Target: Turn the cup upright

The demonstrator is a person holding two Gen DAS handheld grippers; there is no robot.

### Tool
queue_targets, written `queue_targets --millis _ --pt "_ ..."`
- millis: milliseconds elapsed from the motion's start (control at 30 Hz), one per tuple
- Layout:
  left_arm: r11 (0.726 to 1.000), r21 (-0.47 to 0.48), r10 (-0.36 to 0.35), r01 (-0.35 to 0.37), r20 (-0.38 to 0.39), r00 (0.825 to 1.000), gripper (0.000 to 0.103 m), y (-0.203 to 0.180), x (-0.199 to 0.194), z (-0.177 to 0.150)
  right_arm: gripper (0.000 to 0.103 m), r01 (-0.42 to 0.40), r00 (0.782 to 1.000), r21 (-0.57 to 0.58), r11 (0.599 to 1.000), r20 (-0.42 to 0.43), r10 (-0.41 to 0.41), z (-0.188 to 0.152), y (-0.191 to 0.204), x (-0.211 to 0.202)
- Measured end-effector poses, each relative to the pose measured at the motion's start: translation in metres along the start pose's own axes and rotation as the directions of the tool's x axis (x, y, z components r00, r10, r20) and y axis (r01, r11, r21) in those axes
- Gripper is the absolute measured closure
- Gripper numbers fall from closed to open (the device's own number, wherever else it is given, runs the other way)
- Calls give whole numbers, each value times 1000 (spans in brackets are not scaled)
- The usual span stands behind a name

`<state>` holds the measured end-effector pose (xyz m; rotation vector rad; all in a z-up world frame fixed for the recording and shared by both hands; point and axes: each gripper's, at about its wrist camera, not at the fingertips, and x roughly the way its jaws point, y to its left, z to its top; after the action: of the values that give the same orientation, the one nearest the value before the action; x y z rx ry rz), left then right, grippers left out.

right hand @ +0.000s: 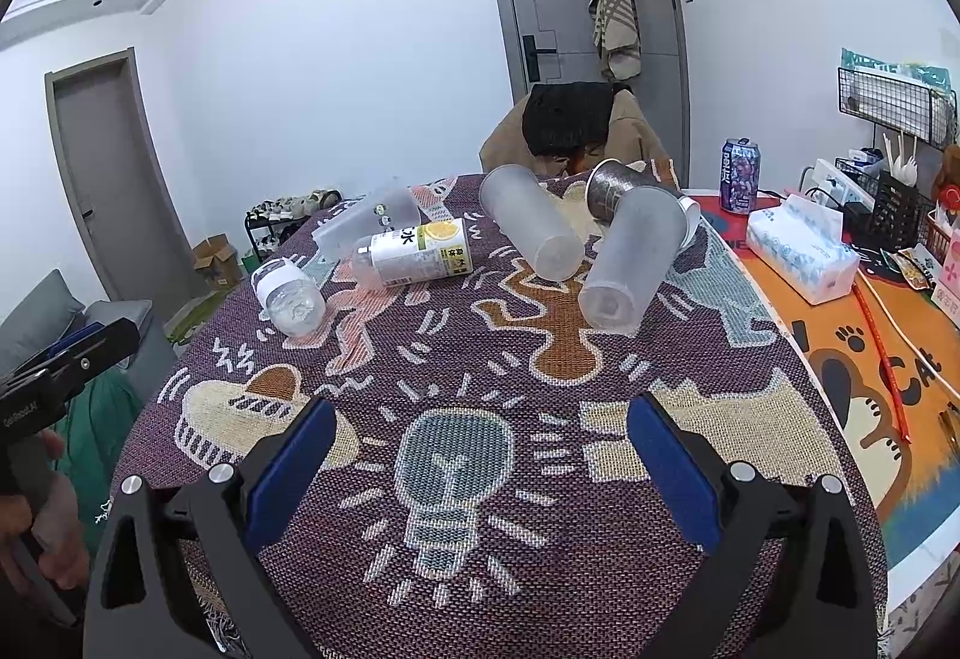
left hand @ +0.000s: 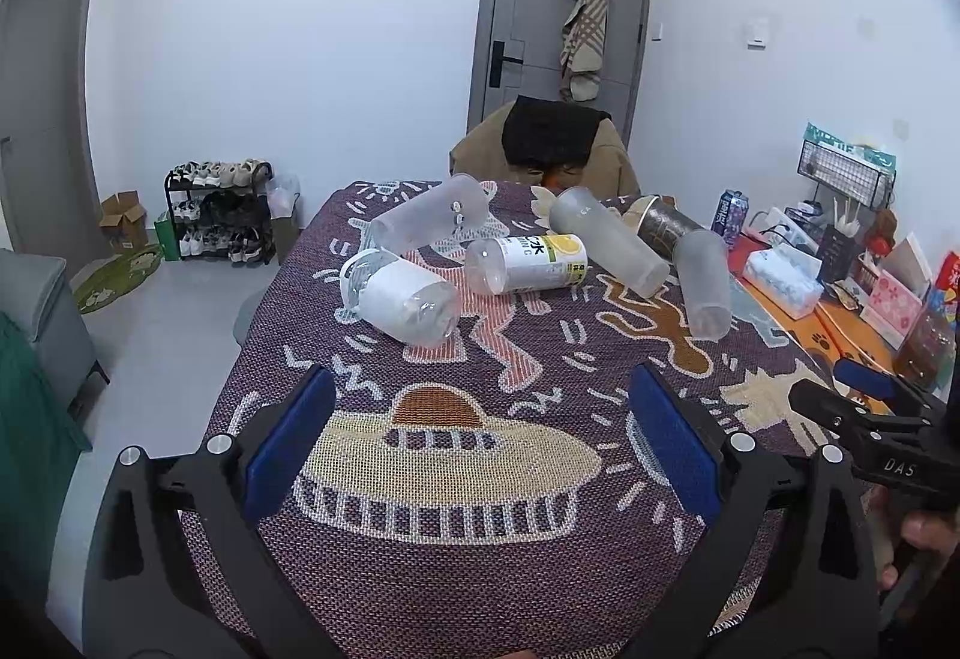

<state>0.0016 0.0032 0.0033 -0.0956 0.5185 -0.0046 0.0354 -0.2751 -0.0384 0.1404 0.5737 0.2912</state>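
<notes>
Several cups lie on their sides on the patterned cloth: frosted cups, a dark patterned cup, a clear cup with a white sleeve and a lemon-label cup. In the right wrist view the frosted cups, dark cup, lemon-label cup and white-sleeve cup show too. My left gripper is open and empty, short of the cups. My right gripper is open and empty, also near the front.
A tissue pack, a drink can and desk clutter stand on the orange mat at right. A chair with a coat is behind the table. A shoe rack is on the floor left.
</notes>
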Motion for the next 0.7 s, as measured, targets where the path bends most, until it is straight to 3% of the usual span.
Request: queue_targets --millis 700 --pt "1000 -21 -3 3 -7 1000 6 7 3 0 8 6 1000 -27 1000 12 -6 2 9 1"
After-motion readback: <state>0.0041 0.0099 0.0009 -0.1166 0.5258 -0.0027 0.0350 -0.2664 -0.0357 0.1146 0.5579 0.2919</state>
